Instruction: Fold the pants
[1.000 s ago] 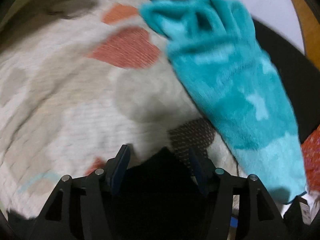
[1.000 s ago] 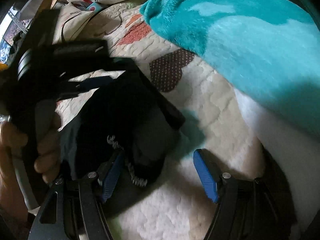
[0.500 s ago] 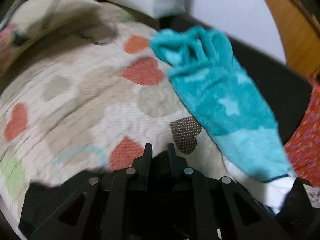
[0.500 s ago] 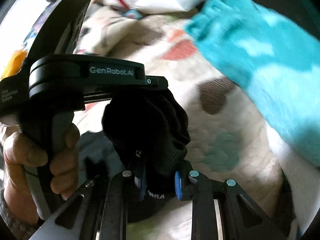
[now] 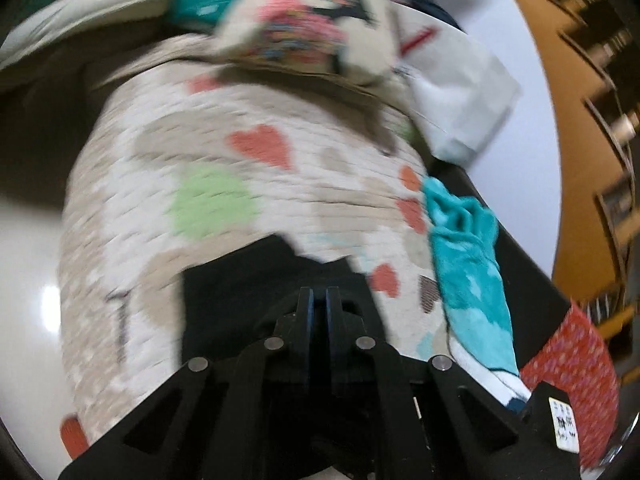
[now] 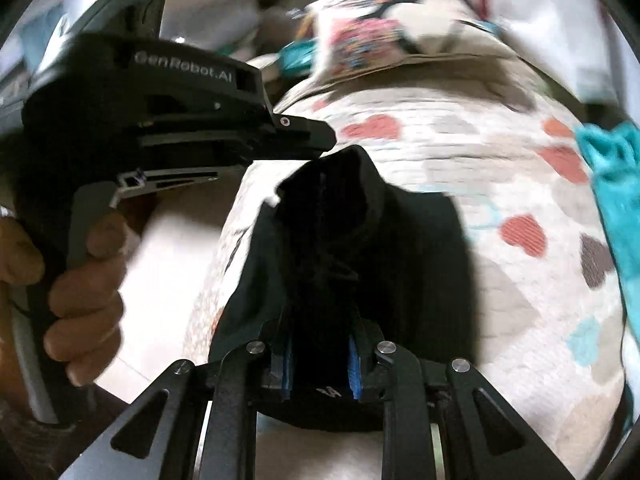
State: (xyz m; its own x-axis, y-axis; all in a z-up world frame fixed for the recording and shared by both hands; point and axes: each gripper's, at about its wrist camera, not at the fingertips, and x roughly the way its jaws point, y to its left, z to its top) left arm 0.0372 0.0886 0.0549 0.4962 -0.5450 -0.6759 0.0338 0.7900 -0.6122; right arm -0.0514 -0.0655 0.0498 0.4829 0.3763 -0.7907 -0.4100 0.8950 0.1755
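The black pants point(image 6: 420, 264) hang bunched over a heart-patterned quilt point(image 6: 460, 152). My right gripper point(image 6: 320, 356) is shut on a thick fold of them, black cloth filling the gap between its blue pads point(image 6: 286, 360). My left gripper point(image 6: 320, 140), held in a hand point(image 6: 80, 280), pinches the raised top of the same cloth. In the left wrist view the left gripper point(image 5: 318, 292) has its jaws pressed together, with the pants point(image 5: 240, 280) spread dark beneath and around them.
A teal fleece cloth point(image 5: 468, 272) lies along the quilt's point(image 5: 200, 152) right side. A patterned pillow point(image 5: 304, 20) and a white bag point(image 5: 460, 92) sit at the far end. Red patterned fabric point(image 5: 572, 372) is at the right, pale floor point(image 5: 28, 280) at the left.
Both grippers went from open to shut on the black pants. Both then rose and swung across the quilt, rolling as they went; the teal cloth now sits far to the right.
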